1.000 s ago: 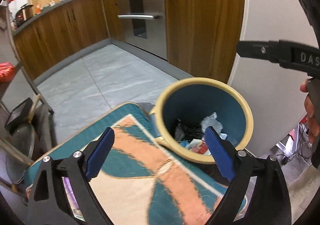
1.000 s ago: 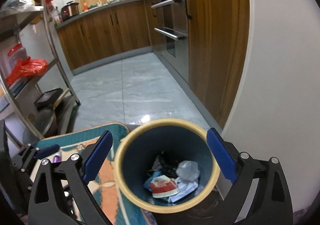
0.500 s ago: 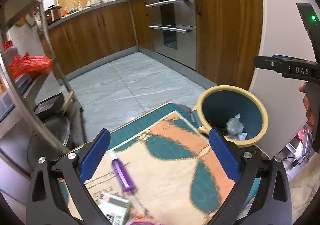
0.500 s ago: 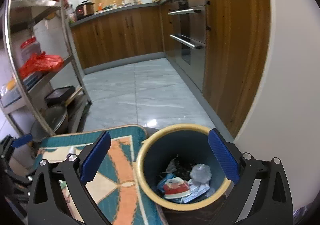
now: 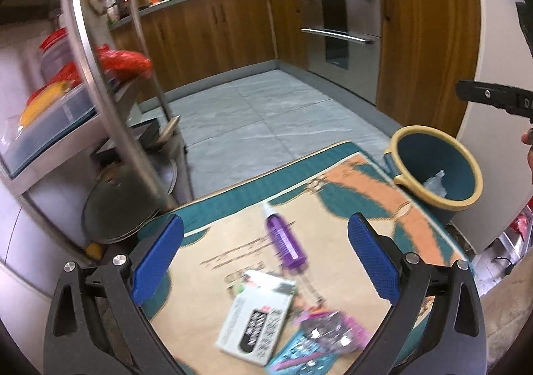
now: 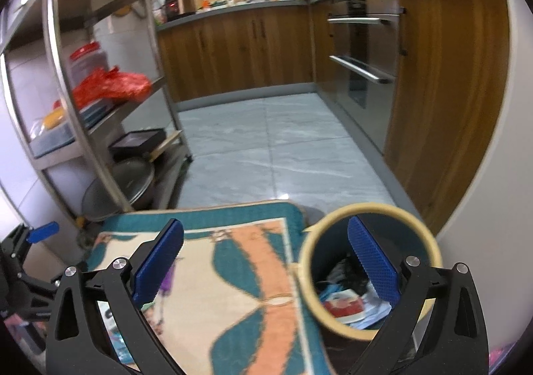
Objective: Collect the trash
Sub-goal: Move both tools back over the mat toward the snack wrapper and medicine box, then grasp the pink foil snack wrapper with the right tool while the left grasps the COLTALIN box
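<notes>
**Both grippers empty above patterned mat**

Left gripper (image 5: 265,256): jaws wide apart, having just opened, nothing between. Below it on the teal-and-orange mat (image 5: 336,188) lie a purple plastic bottle (image 5: 285,243), a white-and-black carton (image 5: 255,315) and pink-and-blue wrappers (image 5: 319,338). Right gripper (image 6: 265,261): jaws apart, empty, beside the cream-rimmed blue bin (image 6: 429,248) of trash.

The right gripper (image 6: 265,261) holds its blue-padded fingers (image 6: 373,261) spread wide with nothing between them, the right finger over the mouth of the yellow-rimmed bin (image 6: 429,248) with wrappers inside, the left finger above the patterned rug (image 6: 233,275).
</notes>
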{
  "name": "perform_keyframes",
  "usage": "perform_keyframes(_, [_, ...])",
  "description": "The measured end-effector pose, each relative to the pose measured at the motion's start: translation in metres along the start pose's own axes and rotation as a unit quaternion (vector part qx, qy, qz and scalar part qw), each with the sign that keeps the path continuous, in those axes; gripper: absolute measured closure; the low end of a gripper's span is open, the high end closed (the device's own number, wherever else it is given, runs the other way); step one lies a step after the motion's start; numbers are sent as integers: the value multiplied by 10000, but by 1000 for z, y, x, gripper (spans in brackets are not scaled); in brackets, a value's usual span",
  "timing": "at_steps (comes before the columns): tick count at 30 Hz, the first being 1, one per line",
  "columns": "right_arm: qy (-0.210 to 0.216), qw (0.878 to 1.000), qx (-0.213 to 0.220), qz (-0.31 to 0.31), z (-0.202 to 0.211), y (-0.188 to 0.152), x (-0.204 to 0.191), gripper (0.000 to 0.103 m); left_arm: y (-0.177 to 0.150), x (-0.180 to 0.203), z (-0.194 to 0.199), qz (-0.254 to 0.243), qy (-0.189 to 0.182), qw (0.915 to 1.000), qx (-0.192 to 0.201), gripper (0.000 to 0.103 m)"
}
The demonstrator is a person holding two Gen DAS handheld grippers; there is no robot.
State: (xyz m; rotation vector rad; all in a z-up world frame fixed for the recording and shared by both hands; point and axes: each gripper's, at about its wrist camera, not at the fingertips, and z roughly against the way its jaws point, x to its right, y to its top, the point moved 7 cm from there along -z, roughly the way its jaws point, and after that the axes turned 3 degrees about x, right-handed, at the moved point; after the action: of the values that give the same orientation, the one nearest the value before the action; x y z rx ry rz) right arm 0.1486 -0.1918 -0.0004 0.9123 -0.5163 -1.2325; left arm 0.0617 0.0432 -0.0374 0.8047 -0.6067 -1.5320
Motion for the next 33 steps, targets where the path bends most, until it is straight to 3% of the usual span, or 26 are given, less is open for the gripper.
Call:
perform_keyframes(8, [401,9980,-378,318,-10,-27,-67,5,-24,-44,3,309,253,9990,-204,6])
perform_keyframes(13, [586,9940,-877,290,-25,-55,-99,5,-40,-61,-4,511,333,9971,-457,6])
perform_keyframes(26, [668,9756,-1947,764,-63,-119,-140,6,-62,-87,-25,728,466,9918,-939,6])
perform_keyframes(29, [814,9680,-2221,840,-68,-134,-146,11,-65,-90,-33,762,474,9904,-1051,6])
perform_keyframes(31, [853,9620,-2421,926,-72,-145,-150,29,-66,-89,-37,780,468,9897,-1101,6])
perform_keyframes(33, [917,9527,-2717,1010,-77,-160,-153,37,-67,-88,-41,768,467,9893,-1151,6])
